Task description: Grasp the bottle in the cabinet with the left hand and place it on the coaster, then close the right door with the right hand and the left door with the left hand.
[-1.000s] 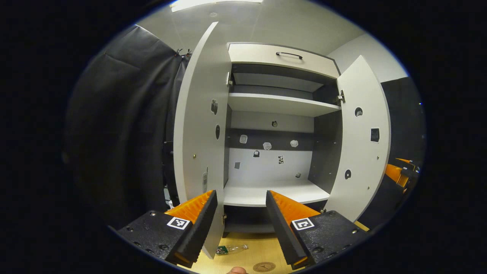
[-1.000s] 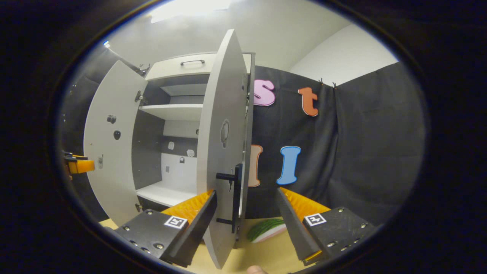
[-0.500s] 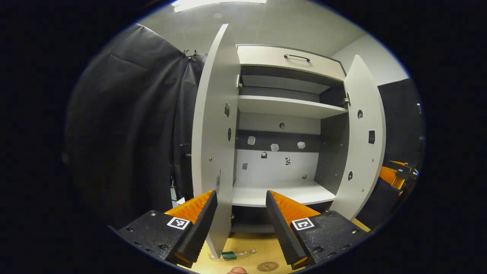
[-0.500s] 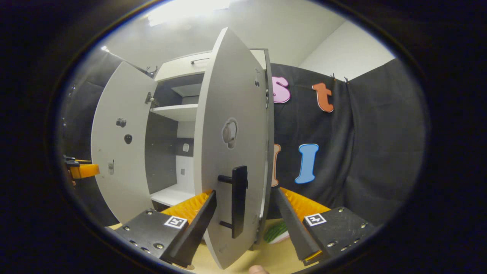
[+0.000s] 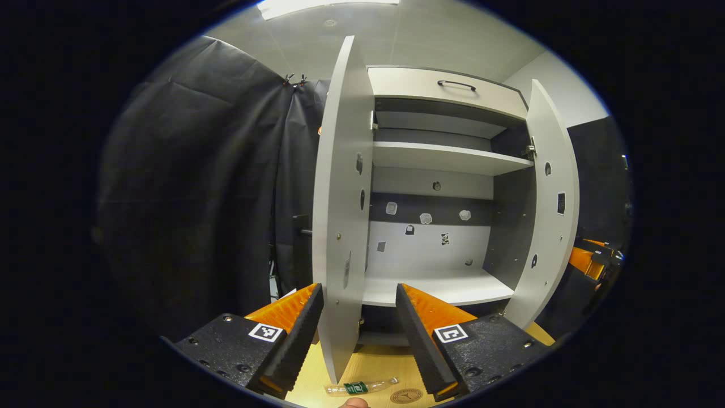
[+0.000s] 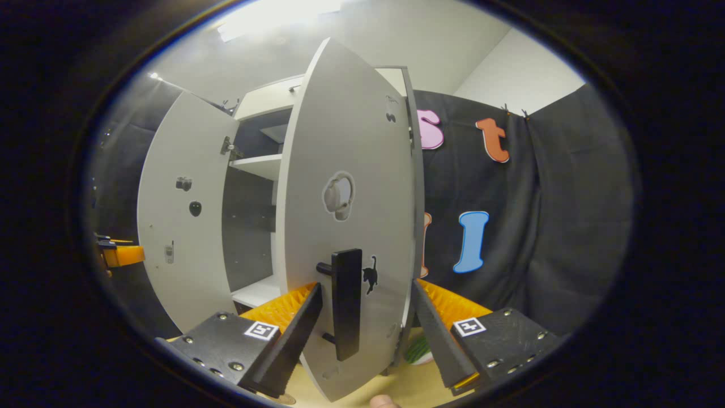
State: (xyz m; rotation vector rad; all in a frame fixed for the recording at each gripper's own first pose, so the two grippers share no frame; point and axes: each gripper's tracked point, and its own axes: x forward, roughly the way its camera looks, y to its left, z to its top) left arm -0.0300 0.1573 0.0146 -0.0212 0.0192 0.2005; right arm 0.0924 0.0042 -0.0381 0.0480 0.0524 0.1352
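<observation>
- Right-hand pale grey cabinet door (image 6: pixel 345 215) is swinging further round than a second ago, its outer face now turned more fully toward the right gripper view, and its black bar handle (image 6: pixel 345 303) is sitting lower between the fingers.
- Right gripper (image 6: pixel 368 334) is standing spread, with the handle and the door's edge in the gap; contact with either finger cannot be told.
- Left-hand pale grey cabinet door (image 5: pixel 340 209) is showing nearly edge-on in the left gripper view, hanging open.
- Left gripper (image 5: pixel 359 334) is standing spread and empty, its fingers either side of that door's lower edge, touching nothing visible.
- Clear plastic bottle with a green label (image 5: pixel 359 387) is lying on its side on the light wooden bench (image 5: pixel 374 368), just beside the round brown coaster (image 5: pixel 406 395), not on it.
- Grey cabinet (image 5: pixel 442 238) is standing open, its white lower shelf (image 5: pixel 436 286) bare.
</observation>
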